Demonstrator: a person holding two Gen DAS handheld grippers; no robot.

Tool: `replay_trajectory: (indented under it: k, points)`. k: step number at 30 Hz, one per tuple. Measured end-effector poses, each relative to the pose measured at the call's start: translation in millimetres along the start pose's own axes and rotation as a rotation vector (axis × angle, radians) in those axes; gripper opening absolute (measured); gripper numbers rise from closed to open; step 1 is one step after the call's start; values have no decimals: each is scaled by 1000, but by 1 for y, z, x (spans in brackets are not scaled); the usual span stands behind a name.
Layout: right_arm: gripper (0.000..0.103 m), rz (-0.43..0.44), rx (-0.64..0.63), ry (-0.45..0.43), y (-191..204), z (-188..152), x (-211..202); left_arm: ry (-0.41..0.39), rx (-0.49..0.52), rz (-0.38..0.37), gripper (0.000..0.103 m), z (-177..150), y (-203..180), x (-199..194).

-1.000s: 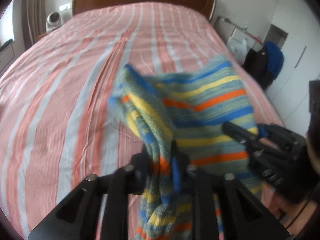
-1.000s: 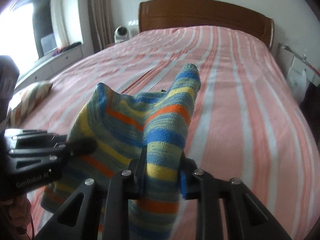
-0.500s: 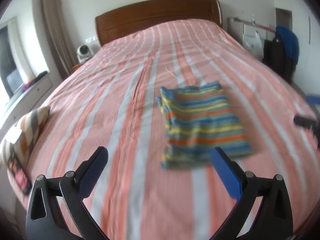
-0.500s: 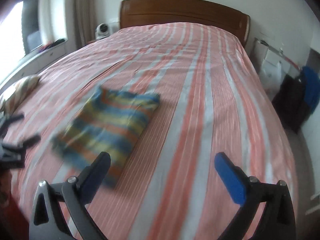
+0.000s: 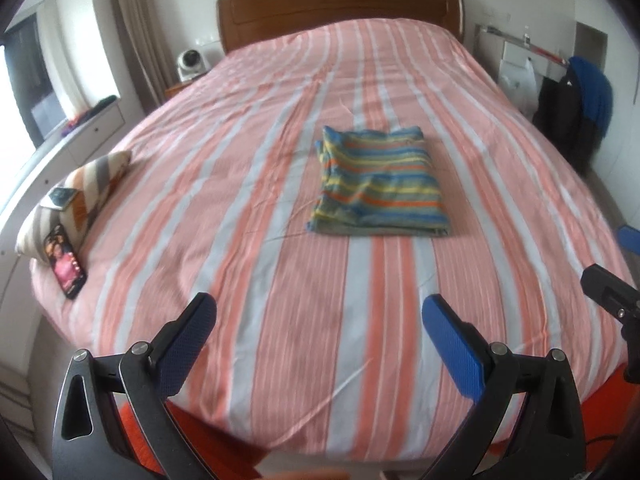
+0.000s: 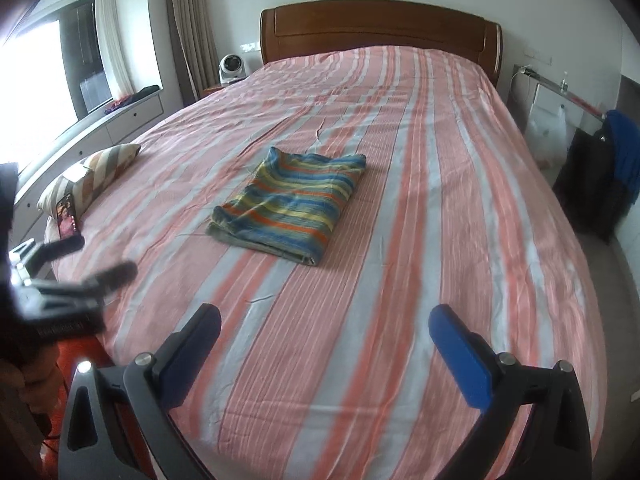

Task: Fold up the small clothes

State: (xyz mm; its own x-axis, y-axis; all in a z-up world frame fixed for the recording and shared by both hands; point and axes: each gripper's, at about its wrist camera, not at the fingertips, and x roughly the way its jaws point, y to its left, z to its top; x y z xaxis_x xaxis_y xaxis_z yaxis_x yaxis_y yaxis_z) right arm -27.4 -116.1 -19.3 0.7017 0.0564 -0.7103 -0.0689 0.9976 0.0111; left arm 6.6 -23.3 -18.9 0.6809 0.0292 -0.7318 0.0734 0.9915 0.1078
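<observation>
- The striped top [image 5: 378, 184] lies folded into a neat, flat, nearly square shape on the bed [image 5: 256, 208].
- It sits near the middle of the bed, on the pink and grey striped sheet.
- Its stripes are blue, green, yellow and orange.
- The left gripper [image 5: 318, 340] is low at the foot of the bed, well away from the top.
- Its two blue pads [image 5: 454, 348] stand wide apart, and nothing is between them.
- The right gripper [image 6: 326, 350] is also at the foot of the bed, well away from the top.
- Its pads [image 6: 460, 360] stand wide apart too, and it holds nothing.
- In the right camera's view, the left gripper shows as a blurry black shape at the left edge.
- In the left camera's view, a bit of the right gripper shows at the right edge.
- A striped pillow [image 5: 80, 196] lies at the left edge of the bed.
- A phone [image 5: 66, 266] with a bright screen leans against the pillow.
- A small flat thing [image 5: 60, 198] rests on top of the pillow, too small to tell what it is.
- A brown wooden headboard [image 5: 340, 8] stands at the far end of the bed.
- A small white fan [image 6: 231, 67] sits on a little table [image 6: 212, 90] next to the headboard.
- Dark and blue clothes [image 5: 576, 104] hang at the right side of the room.
</observation>
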Motion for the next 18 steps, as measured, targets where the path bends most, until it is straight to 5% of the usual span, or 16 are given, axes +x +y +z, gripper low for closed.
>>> replay_trajectory:
  k: [18]
  points:
    - [103, 38, -145, -15, 13, 13, -77, -94, 70, -40, 103, 19, -4, -76]
